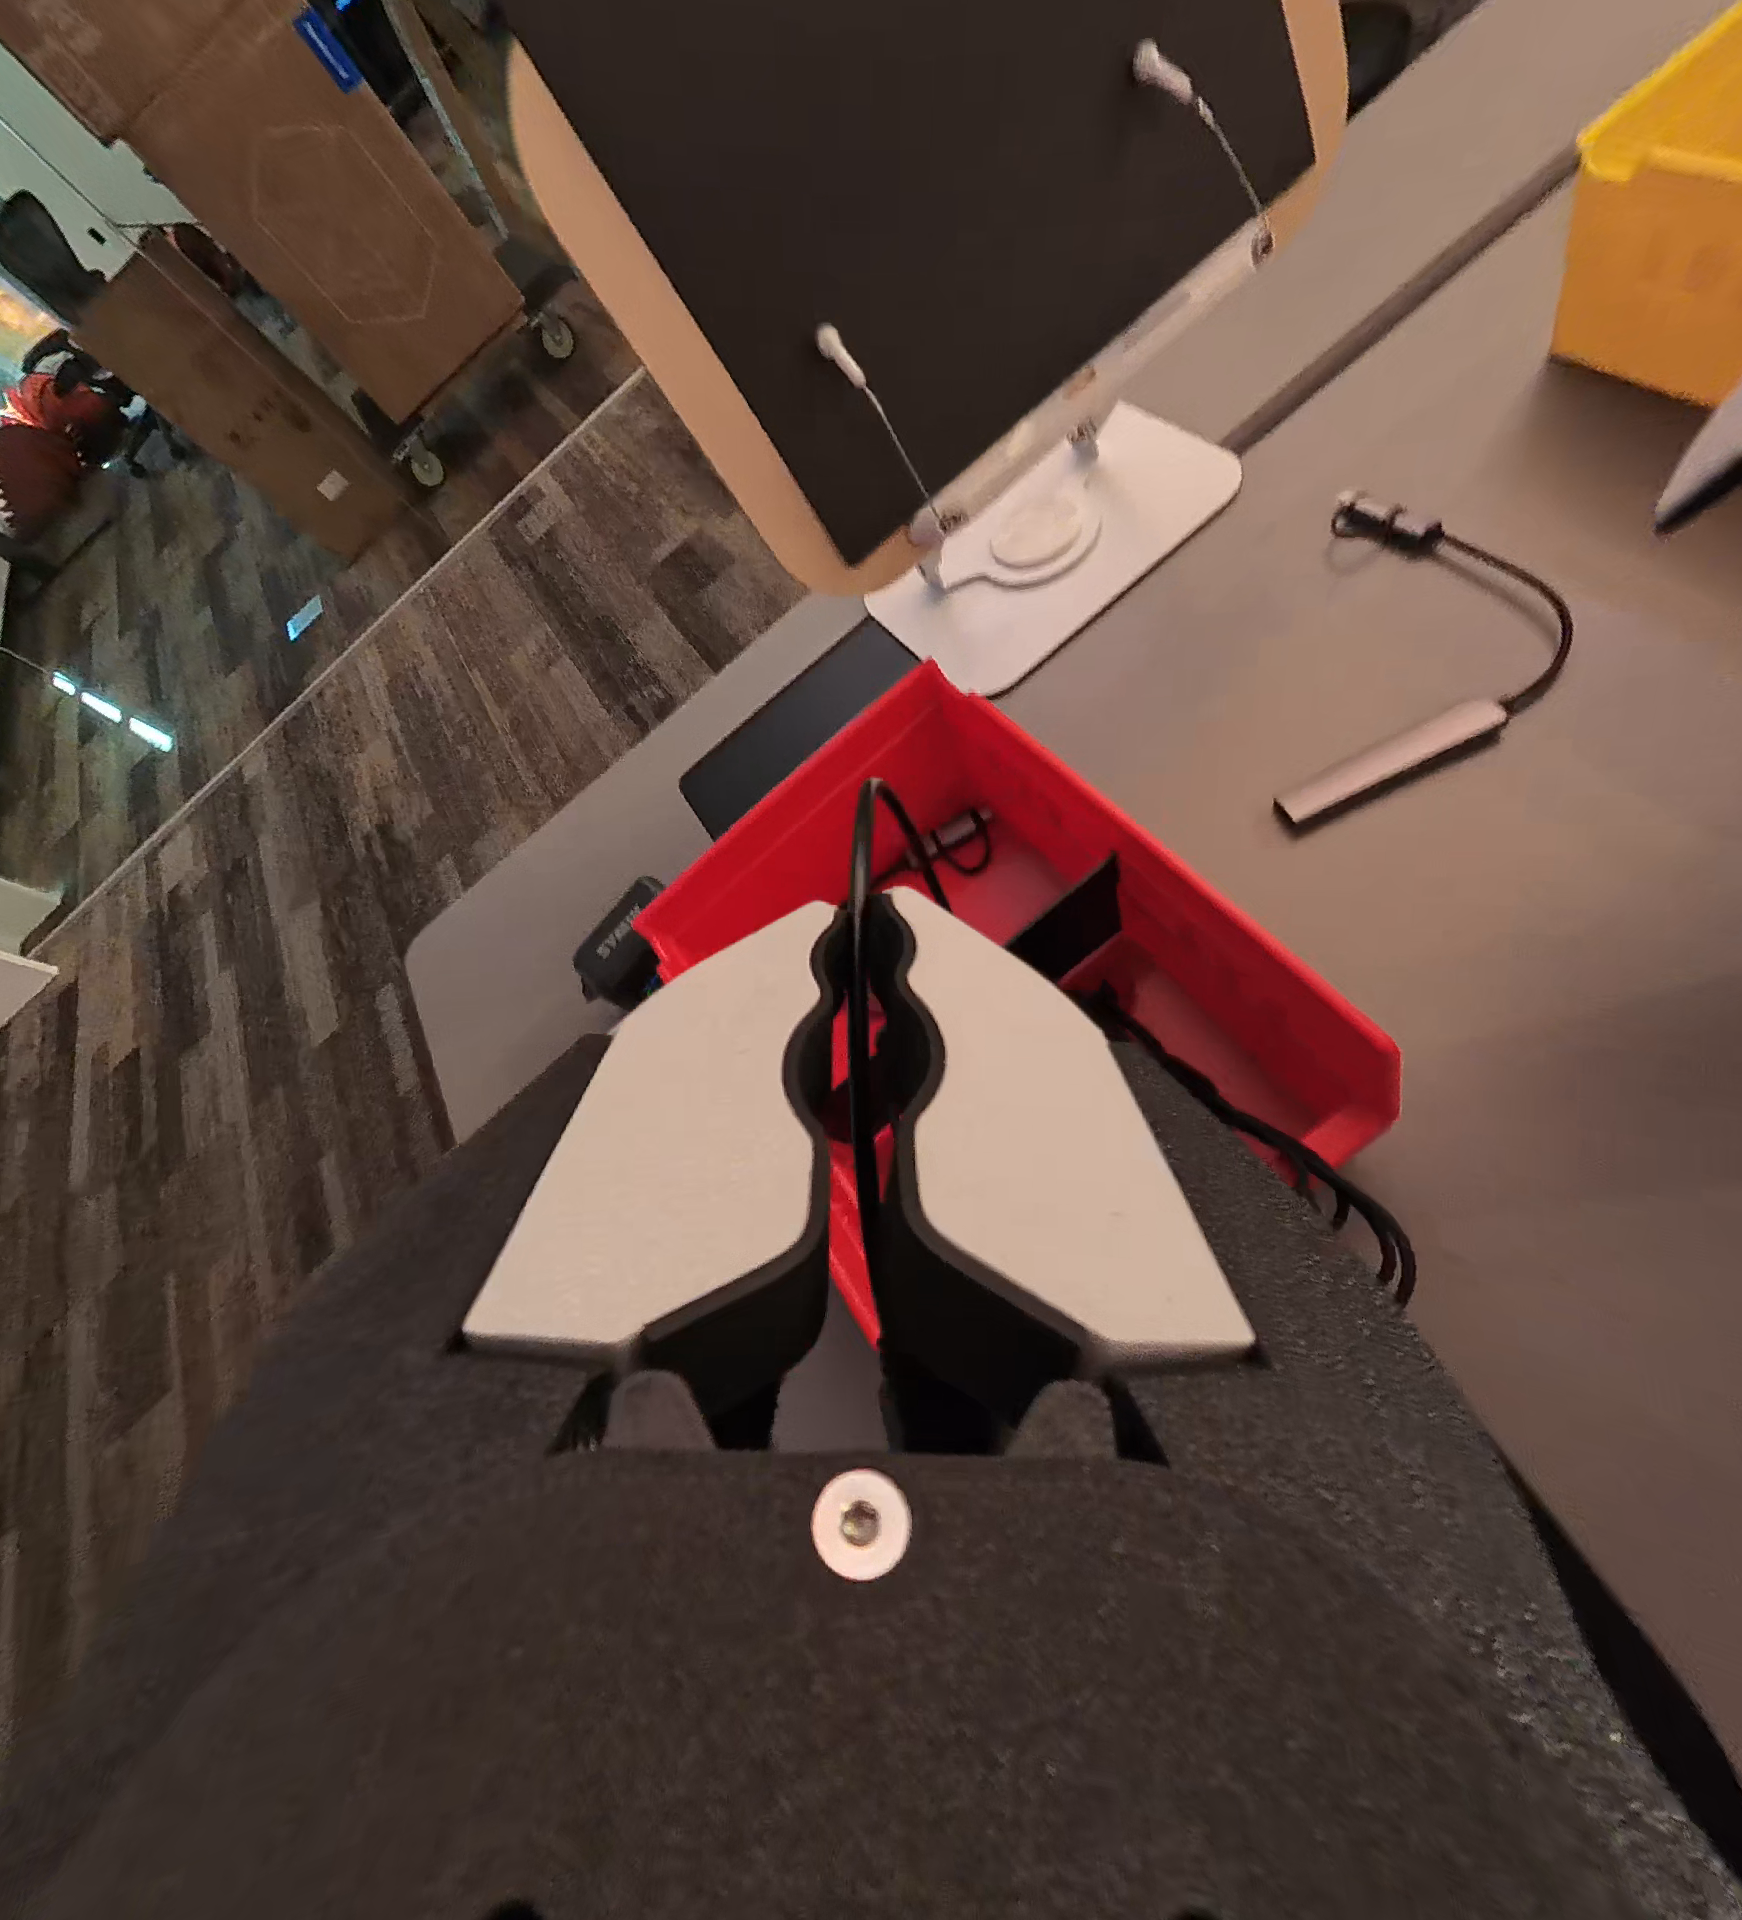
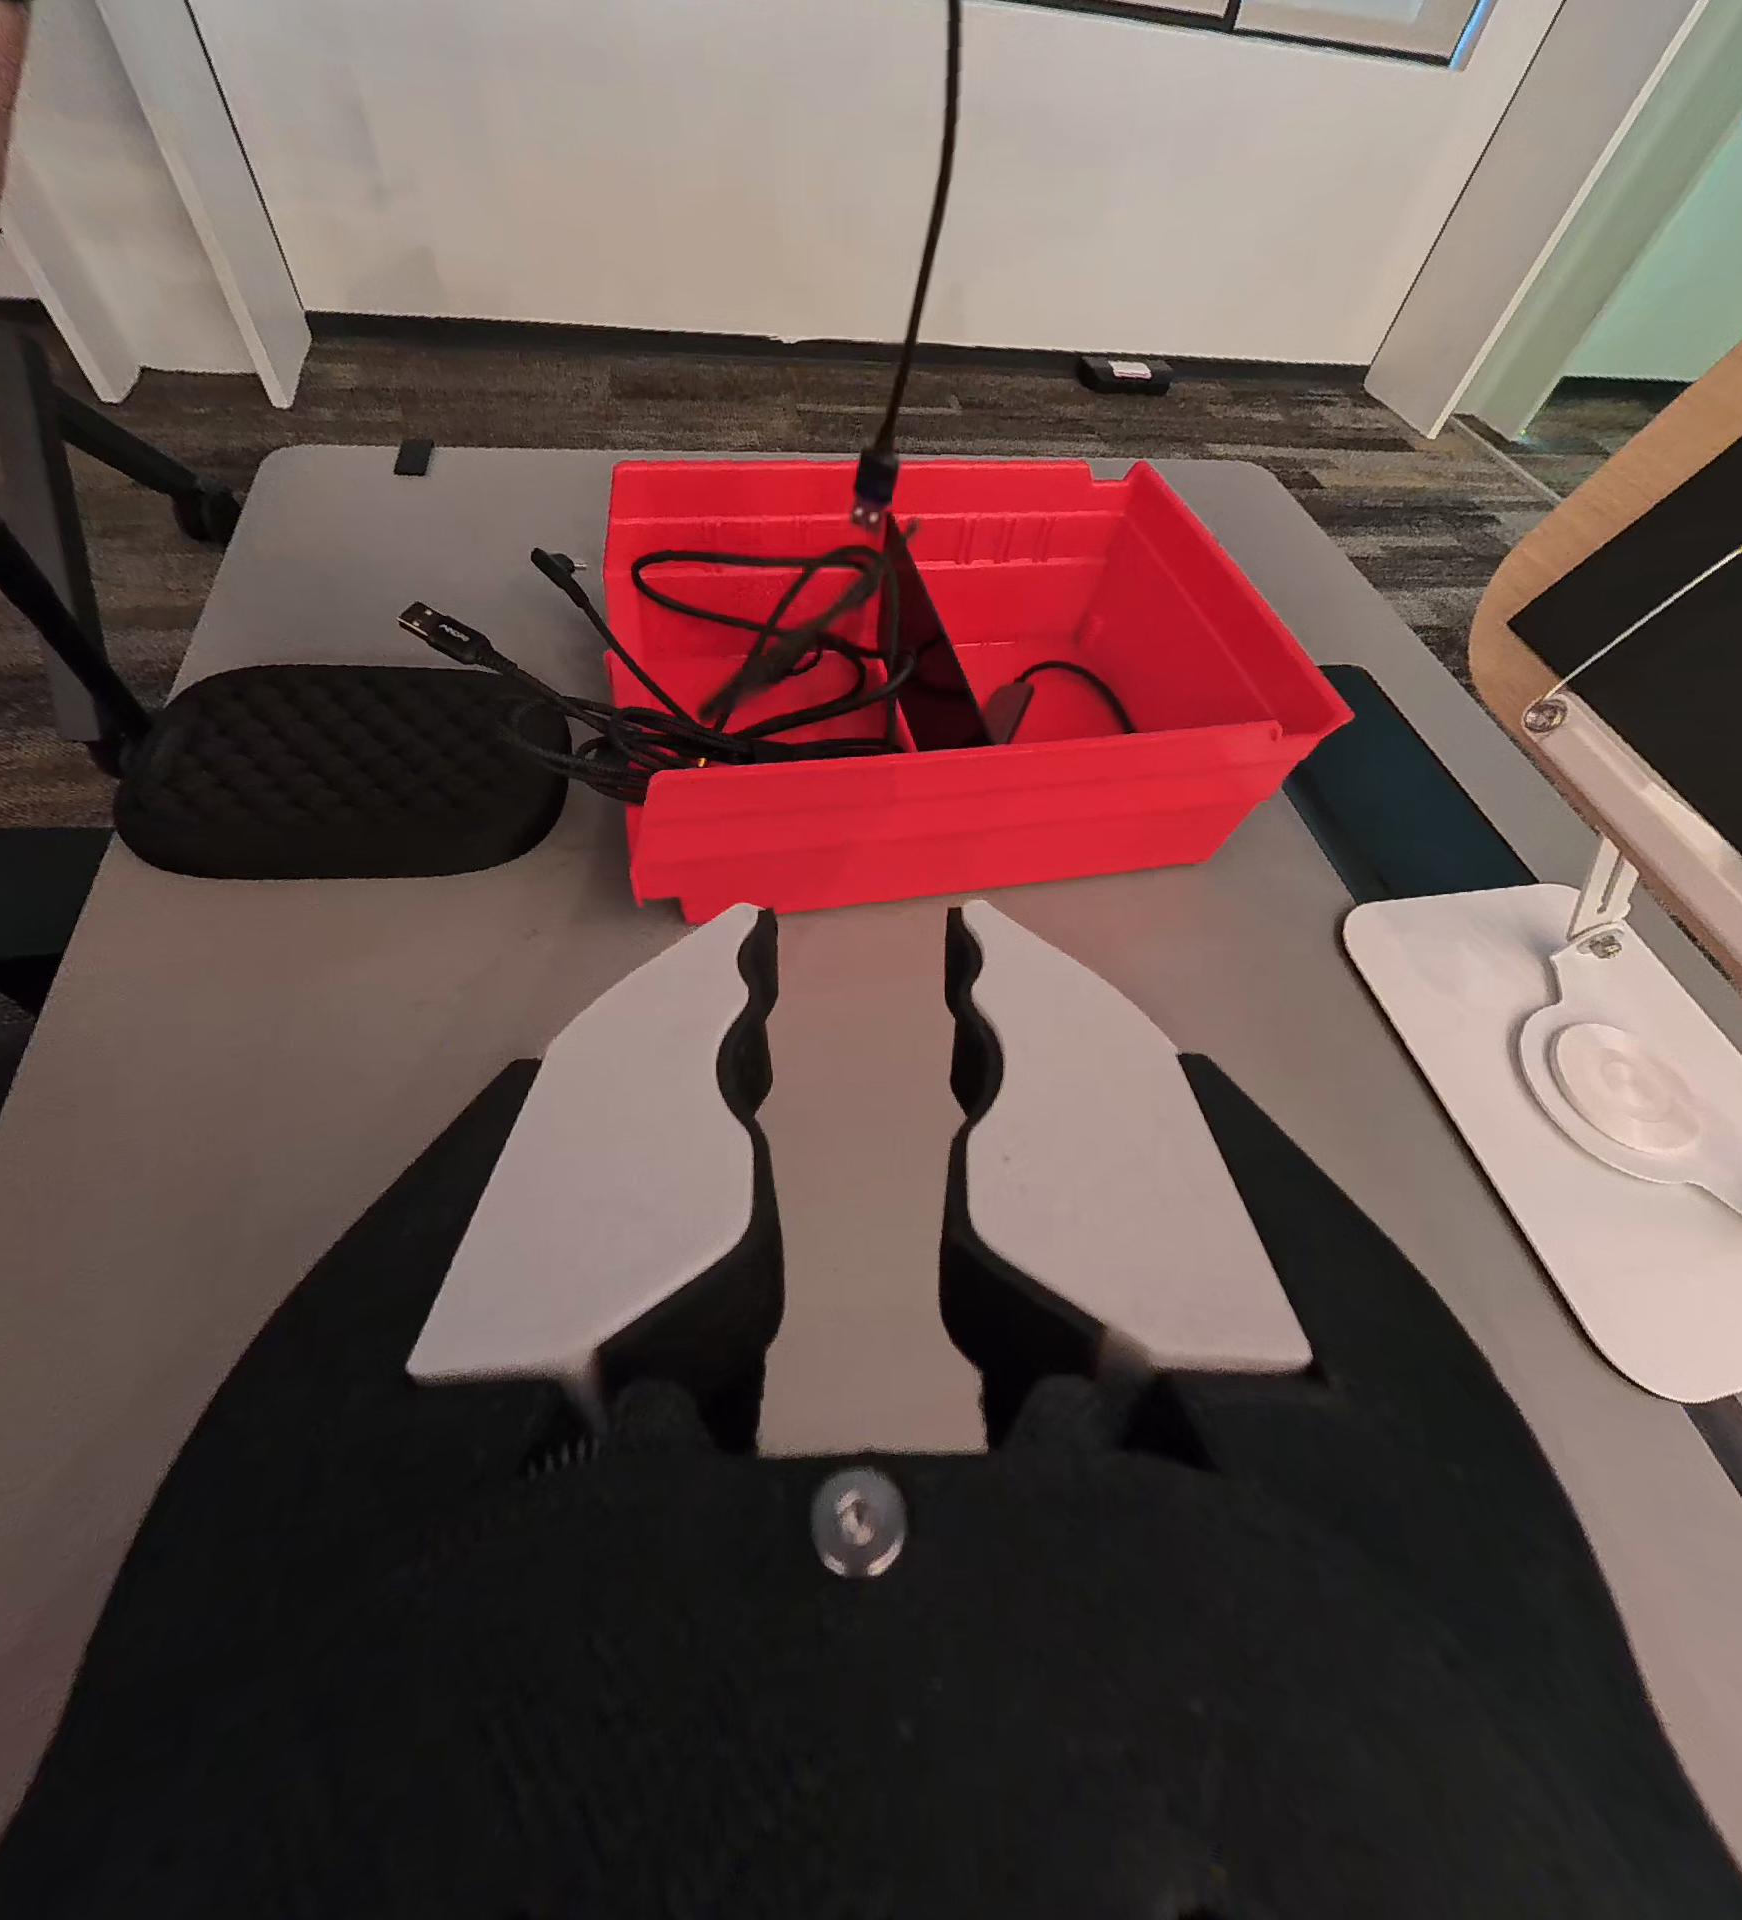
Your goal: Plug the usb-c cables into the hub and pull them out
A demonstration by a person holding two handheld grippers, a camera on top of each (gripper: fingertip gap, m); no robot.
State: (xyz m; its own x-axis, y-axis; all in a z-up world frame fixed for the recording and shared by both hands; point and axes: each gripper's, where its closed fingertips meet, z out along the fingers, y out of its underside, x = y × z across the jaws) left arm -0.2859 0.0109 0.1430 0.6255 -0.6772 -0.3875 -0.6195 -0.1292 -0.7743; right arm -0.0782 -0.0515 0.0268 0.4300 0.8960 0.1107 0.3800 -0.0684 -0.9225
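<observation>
Left claw (image 1: 872,914) clamps black cable (image 1: 859,1039); right claw (image 2: 862,920) apart; red bin (image 2: 950,831) holds cables.

Office: grey desk (image 2: 431,1039), carpet-tile floor (image 1: 223,935), wheeled cardboard boxes (image 1: 327,208), glass partitions.

Your grey desk (image 2: 410,977) carries a red bin (image 2: 950,831) near its far edge, with a black quilted pad (image 2: 327,769) overhanging the left edge. Black cables (image 2: 534,707) spill from the bin onto the pad. A white stand base (image 2: 1532,1195) sits at the right edge. The slim grey hub (image 1: 1386,764) lies well apart from the bin, near a yellow bin (image 1: 1698,208).
</observation>
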